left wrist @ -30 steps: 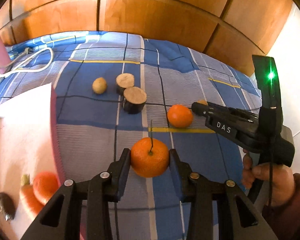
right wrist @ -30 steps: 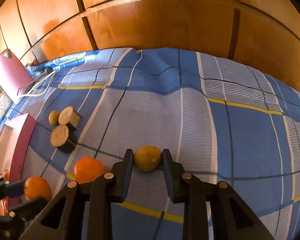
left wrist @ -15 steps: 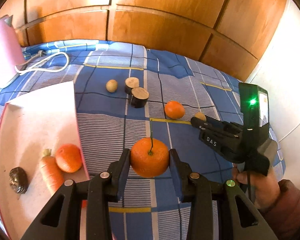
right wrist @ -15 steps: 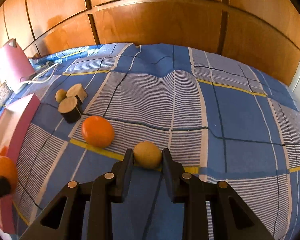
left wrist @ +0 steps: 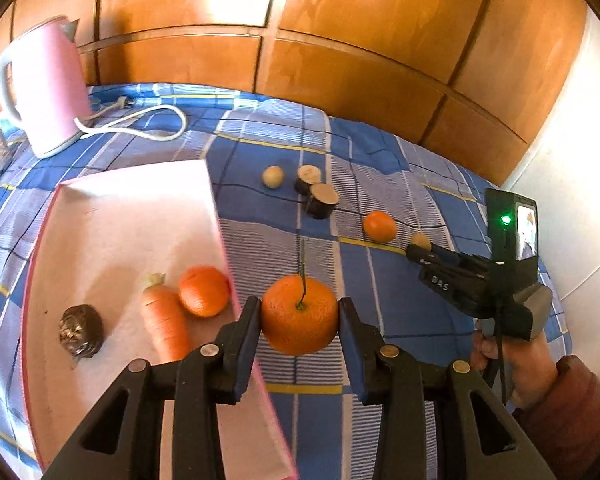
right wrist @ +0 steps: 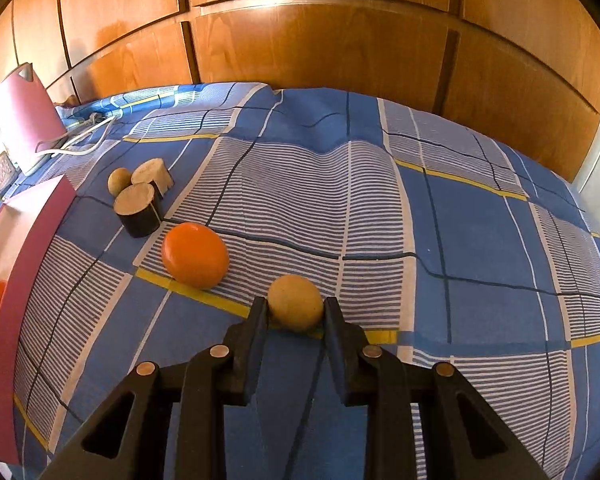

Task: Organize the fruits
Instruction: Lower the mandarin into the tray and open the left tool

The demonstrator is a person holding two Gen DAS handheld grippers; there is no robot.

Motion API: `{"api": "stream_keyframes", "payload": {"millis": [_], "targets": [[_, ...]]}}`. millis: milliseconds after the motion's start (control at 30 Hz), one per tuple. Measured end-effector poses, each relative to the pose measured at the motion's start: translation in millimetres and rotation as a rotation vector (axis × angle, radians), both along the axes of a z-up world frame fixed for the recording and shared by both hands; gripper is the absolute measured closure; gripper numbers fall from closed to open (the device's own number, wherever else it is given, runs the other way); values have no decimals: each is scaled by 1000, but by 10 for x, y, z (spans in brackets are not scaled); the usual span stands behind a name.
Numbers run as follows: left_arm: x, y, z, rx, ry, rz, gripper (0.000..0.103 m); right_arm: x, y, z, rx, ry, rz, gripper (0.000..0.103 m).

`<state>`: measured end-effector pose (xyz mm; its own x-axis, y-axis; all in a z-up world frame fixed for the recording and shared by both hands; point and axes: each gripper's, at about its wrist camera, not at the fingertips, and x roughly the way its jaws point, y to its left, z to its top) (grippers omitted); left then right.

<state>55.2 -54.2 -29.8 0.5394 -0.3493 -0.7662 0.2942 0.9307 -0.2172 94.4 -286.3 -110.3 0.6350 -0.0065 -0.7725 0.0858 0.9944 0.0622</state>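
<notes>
My left gripper (left wrist: 299, 322) is shut on an orange with a stem (left wrist: 299, 314) and holds it in the air just right of the pink tray's rim (left wrist: 220, 232). The tray holds another orange (left wrist: 204, 291), a carrot (left wrist: 166, 322) and a dark brown fruit (left wrist: 81, 330). My right gripper (right wrist: 296, 314) is shut on a small tan round fruit (right wrist: 295, 302), low over the cloth; it also shows in the left wrist view (left wrist: 422, 246). A loose orange (right wrist: 195, 255) lies left of it on the blue checked cloth (right wrist: 380, 208).
Two cut log pieces (right wrist: 138, 209) (right wrist: 153, 174) and another tan fruit (right wrist: 119, 180) lie at the back left. A pink kettle (left wrist: 46, 88) with a white cord (left wrist: 140, 124) stands behind the tray. Wooden panels (right wrist: 320, 40) close the back; a white wall (left wrist: 580, 160) stands on the right.
My left gripper has lifted the stemmed orange and carried it left toward the tray. My right gripper has drawn back with the tan fruit; the loose orange now lies farther ahead.
</notes>
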Motion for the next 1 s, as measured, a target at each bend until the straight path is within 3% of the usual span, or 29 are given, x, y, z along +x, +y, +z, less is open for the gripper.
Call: {"api": "stream_keyframes", "payload": {"millis": [167, 533, 1000], "targets": [[-19, 252, -17, -9, 1, 49, 64, -96, 54, 17, -9, 0, 13, 76], [184, 1150, -149, -41, 33, 273, 64, -468, 459, 68, 25, -13, 114, 77], [264, 1242, -102, 5, -4, 329, 59, -557, 747, 142, 60, -7, 189, 77]]}}
